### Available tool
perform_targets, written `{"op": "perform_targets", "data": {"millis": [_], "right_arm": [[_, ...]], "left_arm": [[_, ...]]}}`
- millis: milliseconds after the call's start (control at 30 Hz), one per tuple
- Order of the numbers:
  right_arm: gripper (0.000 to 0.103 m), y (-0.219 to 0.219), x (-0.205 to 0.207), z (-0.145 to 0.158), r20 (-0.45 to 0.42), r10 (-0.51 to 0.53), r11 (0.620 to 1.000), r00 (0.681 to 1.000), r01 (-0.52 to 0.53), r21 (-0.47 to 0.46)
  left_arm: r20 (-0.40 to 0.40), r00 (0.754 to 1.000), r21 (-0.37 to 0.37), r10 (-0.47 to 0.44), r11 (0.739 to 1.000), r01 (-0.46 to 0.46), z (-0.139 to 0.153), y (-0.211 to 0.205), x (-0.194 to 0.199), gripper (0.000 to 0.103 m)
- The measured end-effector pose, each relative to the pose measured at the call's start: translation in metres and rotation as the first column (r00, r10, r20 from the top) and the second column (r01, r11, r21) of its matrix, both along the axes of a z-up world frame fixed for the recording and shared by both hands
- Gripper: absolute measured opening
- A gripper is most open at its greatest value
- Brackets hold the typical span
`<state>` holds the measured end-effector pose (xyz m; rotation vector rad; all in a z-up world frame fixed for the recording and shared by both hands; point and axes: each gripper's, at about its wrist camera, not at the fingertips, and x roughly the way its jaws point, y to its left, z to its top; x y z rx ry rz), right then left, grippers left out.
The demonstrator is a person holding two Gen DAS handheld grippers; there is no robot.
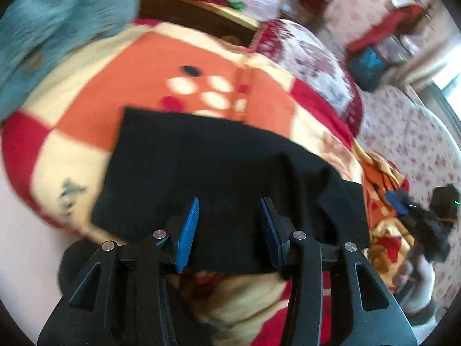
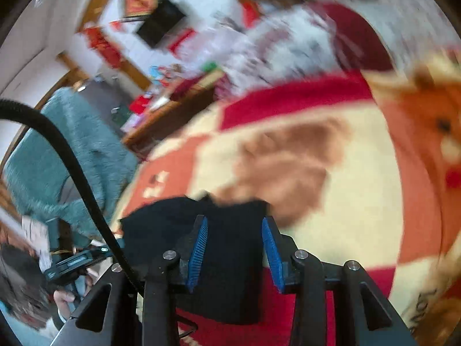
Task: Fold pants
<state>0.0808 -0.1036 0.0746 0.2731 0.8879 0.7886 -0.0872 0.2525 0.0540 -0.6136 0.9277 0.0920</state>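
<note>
The black pants (image 1: pixel 213 173) are lying folded into a flat rectangle on the red, orange and cream blanket (image 1: pixel 121 66) covering the bed. The left hand-held gripper (image 1: pixel 229 225) is hovering over their near edge, jaws wide apart, gripping nothing. The right hand-held gripper (image 2: pixel 234 248) is likewise gaping empty above the pants (image 2: pixel 230 259)

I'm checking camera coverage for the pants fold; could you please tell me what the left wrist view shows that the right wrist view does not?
Only the left wrist view shows the whole black pants panel lying flat, plus the floral floor. Only the right wrist view shows a black cable and a dark wall frame. Both show the patterned blanket, a teal garment, and open blue-padded jaws over the pants: left gripper, right gripper.
</note>
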Motion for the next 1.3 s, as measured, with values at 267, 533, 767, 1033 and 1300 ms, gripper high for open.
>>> {"op": "perform_targets", "data": {"millis": [267, 533, 767, 1033, 1300], "right_arm": [[0.041, 0.144, -0.029, -0.018, -0.071, 0.440, 0.898, 0.895, -0.438, 0.045], [0.046, 0.175, -0.037, -0.036, -0.106, 0.490, 0.865, 0.865, -0.497, -0.063], [0.055, 0.202, -0.025, 0.004, -0.007, 0.607, 0.792, 0.795, -0.606, -0.076], [0.055, 0.248, -0.014, -0.008, -0.058, 0.647, 0.754, 0.761, -0.649, -0.102], [0.058, 0.292, -0.010, -0.009, -0.061, 0.707, 0.683, 0.704, -0.703, -0.197]], "left_arm": [[0.003, 0.998, -0.024, 0.065, 0.998, -0.065, -0.010, 0.007, -0.018, 0.043], [-0.008, 0.996, 0.082, 0.084, 0.993, -0.083, 0.004, -0.001, -0.031, 0.044], [-0.022, 0.985, 0.017, 0.170, 0.985, -0.169, 0.001, 0.003, -0.052, 0.060], [-0.041, 0.971, 0.024, 0.234, 0.972, -0.234, -0.004, 0.010, -0.058, 0.060], [-0.056, 0.968, 0.010, 0.245, 0.969, -0.245, -0.012, 0.015, -0.057, 0.060]]}}
